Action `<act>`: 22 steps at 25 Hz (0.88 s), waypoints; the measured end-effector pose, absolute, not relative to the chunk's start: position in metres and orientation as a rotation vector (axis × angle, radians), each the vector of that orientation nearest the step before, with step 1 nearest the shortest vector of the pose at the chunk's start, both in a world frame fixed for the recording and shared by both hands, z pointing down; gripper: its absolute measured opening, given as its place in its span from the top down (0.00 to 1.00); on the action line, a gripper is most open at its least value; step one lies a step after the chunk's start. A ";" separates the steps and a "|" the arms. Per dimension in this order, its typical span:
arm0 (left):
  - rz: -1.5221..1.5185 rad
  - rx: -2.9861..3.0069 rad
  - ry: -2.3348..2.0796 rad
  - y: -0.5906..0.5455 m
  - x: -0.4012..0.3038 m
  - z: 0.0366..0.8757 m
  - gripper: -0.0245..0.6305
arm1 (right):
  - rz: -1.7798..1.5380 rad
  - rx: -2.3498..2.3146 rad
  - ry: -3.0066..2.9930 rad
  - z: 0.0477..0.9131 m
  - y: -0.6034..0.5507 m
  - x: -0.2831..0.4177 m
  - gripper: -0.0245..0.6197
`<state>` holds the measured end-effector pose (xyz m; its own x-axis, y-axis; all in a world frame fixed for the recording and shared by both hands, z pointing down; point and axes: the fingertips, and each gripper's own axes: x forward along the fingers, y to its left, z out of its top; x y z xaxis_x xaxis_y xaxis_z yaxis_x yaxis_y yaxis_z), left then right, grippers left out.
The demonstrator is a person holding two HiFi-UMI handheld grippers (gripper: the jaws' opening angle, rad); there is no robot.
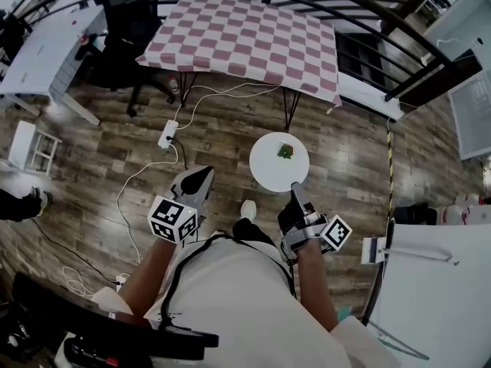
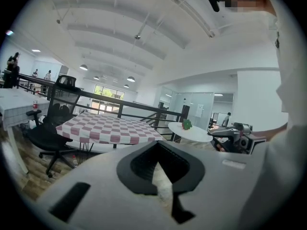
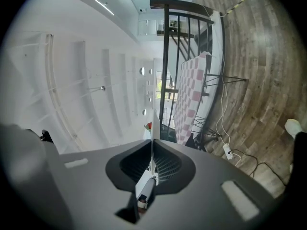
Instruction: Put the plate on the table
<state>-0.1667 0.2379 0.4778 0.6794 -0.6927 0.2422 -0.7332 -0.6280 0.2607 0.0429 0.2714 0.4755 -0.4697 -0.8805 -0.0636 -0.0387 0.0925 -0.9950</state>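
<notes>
Plate (image 1: 272, 165), round, white and smooth, sits at frame centre, its near rim clamped by the right gripper (image 1: 295, 190) above a plank-wood floor (image 1: 230, 121). The pink-checked cloth-covered table (image 1: 245, 37) fills the upper centre. Left gripper (image 1: 201, 176) jaws are pressed together, empty.

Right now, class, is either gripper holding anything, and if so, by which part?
The right gripper holds the white plate by its near rim, with its jaws shut on the edge. The left gripper holds nothing.
</notes>
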 end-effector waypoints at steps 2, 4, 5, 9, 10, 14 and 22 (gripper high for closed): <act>0.163 2.561 -1.132 0.222 -0.159 0.474 0.96 | -1.464 -0.916 1.653 0.474 0.255 0.049 0.93; 0.158 2.566 -1.139 0.207 -0.151 0.470 0.96 | -1.466 -0.910 1.664 0.473 0.239 0.056 0.93; 0.156 2.568 -1.143 0.199 -0.147 0.468 0.96 | -1.466 -0.906 1.670 0.472 0.231 0.059 0.93; 0.155 2.565 -1.158 0.174 -0.130 0.463 0.96 | -1.474 -0.893 1.681 0.467 0.201 0.072 0.93; 0.157 2.565 -1.162 0.168 -0.125 0.463 0.96 | -1.476 -0.889 1.685 0.466 0.195 0.076 0.93; 0.161 2.553 -1.185 0.151 -0.110 0.463 0.96 | -1.491 -0.875 1.698 0.467 0.175 0.088 0.93; 0.176 2.538 -1.207 0.125 -0.088 0.461 0.96 | -1.512 -0.872 1.722 0.470 0.145 0.110 0.93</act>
